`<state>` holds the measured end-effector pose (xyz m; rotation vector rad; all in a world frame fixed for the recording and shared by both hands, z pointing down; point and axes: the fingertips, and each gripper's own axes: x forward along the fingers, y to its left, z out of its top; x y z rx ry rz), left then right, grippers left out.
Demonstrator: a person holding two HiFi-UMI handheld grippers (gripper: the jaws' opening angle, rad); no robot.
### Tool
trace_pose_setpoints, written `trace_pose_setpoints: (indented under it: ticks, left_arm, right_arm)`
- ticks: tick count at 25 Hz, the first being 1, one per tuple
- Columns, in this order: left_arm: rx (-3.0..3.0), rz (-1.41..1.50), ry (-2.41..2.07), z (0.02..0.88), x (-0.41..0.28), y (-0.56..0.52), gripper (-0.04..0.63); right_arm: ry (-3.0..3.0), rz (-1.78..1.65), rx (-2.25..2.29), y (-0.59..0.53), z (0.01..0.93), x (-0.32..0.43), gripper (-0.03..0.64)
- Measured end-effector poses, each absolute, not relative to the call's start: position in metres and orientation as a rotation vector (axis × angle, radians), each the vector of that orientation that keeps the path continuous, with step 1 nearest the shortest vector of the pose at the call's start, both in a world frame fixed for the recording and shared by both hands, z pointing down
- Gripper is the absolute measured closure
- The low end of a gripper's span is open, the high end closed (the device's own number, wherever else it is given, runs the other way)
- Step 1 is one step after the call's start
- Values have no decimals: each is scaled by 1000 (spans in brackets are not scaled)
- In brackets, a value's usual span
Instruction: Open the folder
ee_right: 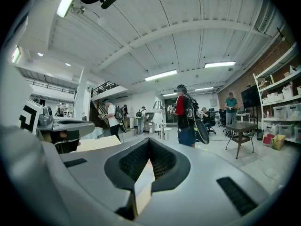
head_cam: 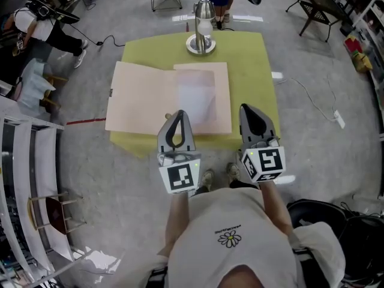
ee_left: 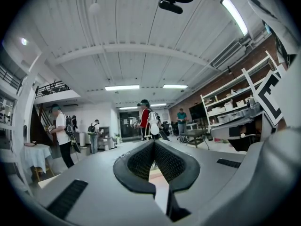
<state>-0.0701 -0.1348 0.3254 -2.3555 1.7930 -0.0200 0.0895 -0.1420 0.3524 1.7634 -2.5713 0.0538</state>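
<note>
Across the whole head view: grey concrete floor. Centre to upper centre, a square yellow-green table.

On the table, the pale pink folder lies open and flat, spread from the table's left edge to a little right of centre. Its left flap overhangs the table's left edge. A white sheet lies in its right half.

Lower centre, my left gripper, tips over the folder's near edge. I cannot tell whether they touch it. In the left gripper view, my fingers are pressed together at the tips, nothing between them.

To its right, my right gripper, tips over bare table just beside the folder's right edge. In the right gripper view, those fingers are also pressed together and pinch nothing. Cream paper shows below, through the gap behind the tips.

Marker cubes sit at the back of each gripper: left cube, right cube.

Top centre of the table, beyond the folder, a small metal lamp on a round base.

Gripper views, mid-frame far off: a person in red.
</note>
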Motion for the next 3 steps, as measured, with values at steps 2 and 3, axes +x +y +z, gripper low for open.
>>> trace_pose_setpoints:
  ticks: [2,3]
  left_arm:
    - [-2357,-15,1795,327,-70,-136,580]
    - [-2358,-12,1797,327,-70,-137,580]
  right_arm:
    - [-2571,54,1757,-143,354,89,604]
    - [-2572,54,1754,-143,355,89,604]
